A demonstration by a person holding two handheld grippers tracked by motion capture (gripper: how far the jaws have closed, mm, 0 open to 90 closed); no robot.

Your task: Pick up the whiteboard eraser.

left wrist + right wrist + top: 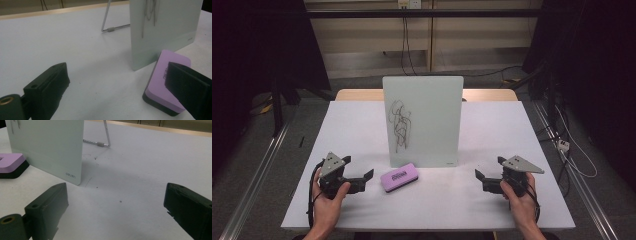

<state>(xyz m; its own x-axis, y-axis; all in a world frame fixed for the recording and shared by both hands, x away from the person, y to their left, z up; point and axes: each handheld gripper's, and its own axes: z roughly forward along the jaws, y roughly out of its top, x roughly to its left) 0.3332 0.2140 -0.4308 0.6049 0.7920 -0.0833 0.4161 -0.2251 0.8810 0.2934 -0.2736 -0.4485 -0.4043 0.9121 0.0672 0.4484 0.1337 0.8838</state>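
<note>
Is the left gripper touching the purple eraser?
Apart. The high view shows bare table between the left gripper and the eraser.

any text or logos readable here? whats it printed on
"deli": small grey logo at the lower corner of the standing whiteboard, read in the right gripper view.
Dark print on the purple top of the eraser: too blurred to read, and partly hidden in the left gripper view.
Black scribble on the whiteboard: loose lines, no letters.
</note>
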